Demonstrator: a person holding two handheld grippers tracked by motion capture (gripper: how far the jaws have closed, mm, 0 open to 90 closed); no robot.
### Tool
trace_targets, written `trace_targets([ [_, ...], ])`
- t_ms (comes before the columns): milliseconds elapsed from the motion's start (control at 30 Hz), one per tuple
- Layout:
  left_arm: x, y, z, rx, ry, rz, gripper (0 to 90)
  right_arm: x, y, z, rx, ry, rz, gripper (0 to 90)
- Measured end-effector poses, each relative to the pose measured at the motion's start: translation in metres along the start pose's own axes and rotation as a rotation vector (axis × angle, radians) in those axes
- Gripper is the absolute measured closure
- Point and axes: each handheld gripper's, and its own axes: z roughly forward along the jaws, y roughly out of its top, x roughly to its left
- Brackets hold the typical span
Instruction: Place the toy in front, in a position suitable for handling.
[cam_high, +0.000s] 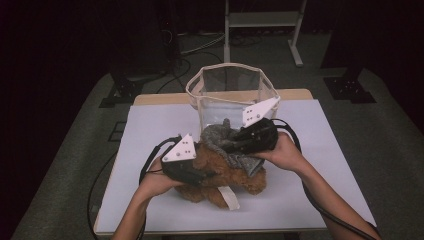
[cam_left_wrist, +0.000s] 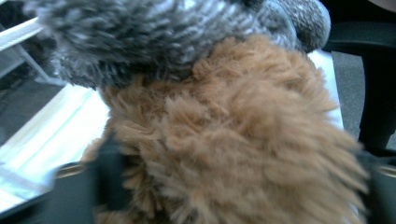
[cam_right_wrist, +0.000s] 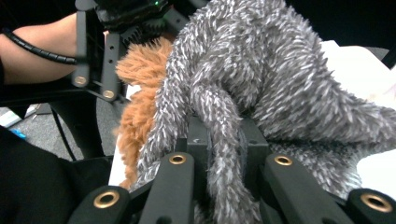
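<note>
From the high view I have the left gripper (cam_high: 192, 172) pressed into the brown plush toy (cam_high: 227, 175), which lies near the middle of the white surface (cam_high: 310, 190), a little toward the near edge. In the left gripper view the brown fur bulges between my two black jaws, one on each side of it, so I read that gripper as clamped on the brown plush toy (cam_left_wrist: 233, 140).

My right gripper (cam_high: 240, 142) sits just above and to the far right of the left one, with its grey three-cornered plate tilted up. It has hold of the grey plush cloth (cam_high: 220, 137), which lies draped over the top of the brown toy and touches it. In the right gripper view a strand of the grey plush cloth (cam_right_wrist: 243, 84) runs down between the jaws and the rest spills over them to the right; the jaws are drawn in on it. The same view shows the brown plush toy (cam_right_wrist: 135, 88) just behind the grey piece, with the left gripper (cam_right_wrist: 105, 70) beside it at the far left.

A mesh basket (cam_high: 197, 92) with a pale rim stands upright at the far side of the surface, just behind the two plush pieces. A white strap (cam_high: 231, 199) pokes out from under the brown toy toward the near edge.
</note>
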Motion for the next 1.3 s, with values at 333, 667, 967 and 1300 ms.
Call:
trace_targets([
  [333, 0.009, -0.012, -0.01, -0.089, -0.006, -0.062, 52.4, -0.004, -0.001, -0.005, -0.066, -0.014, 0.029, 77.9],
  [667, 0.014, -0.016, -0.016, -0.113, -0.012, -0.094, 52.7, -0.008, -0.023, -0.015, -0.048, -0.025, 0.068, 77.9],
  [967, 0.014, -0.012, -0.011, -0.095, -0.031, -0.083, 52.8, -0.006, -0.021, -0.018, -0.055, -0.031, 0.062, 77.8],
  [1300, 0.017, -0.014, -0.015, -0.106, -0.037, -0.097, 53.0, -0.004, -0.02, -0.013, -0.081, -0.018, 0.06, 77.8],
])
